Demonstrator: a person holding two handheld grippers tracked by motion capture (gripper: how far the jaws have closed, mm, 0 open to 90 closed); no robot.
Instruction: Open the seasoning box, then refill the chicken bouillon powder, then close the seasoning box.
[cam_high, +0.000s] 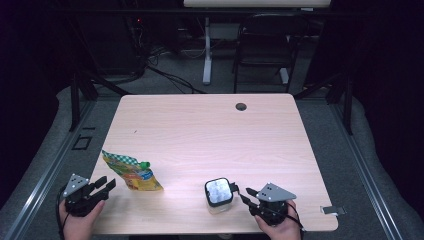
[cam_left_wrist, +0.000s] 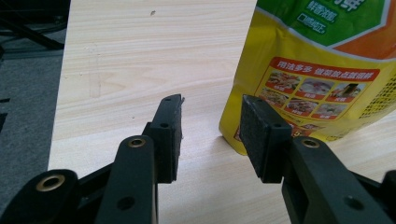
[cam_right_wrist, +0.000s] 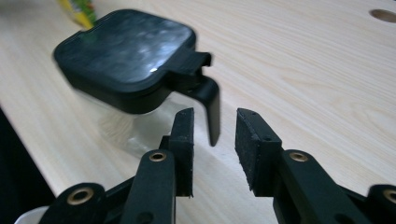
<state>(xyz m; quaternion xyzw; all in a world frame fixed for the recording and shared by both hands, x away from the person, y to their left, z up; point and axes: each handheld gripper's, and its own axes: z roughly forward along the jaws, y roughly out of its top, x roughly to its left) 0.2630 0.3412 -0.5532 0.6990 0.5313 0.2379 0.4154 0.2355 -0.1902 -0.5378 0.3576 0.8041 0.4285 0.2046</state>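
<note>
Blurring jar (cam_right_wrist: 126, 65) before open right gripper (cam_right_wrist: 214, 135), pouch (cam_left_wrist: 322, 70) cropped above.

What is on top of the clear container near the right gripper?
A black square lid covers the clear container, with a black handle hanging at its side. Whether anything is inside cannot be told.

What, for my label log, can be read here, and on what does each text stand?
"用法多多 做菜放点就鲜", as best it reads: red banner on the yellow pouch, left gripper view.
White characters on the pouch's green top: cut off and blurred, unreadable.
Print around the pouch's food photos: too small to read.
Black-lidded clear container: no text visible.
</note>
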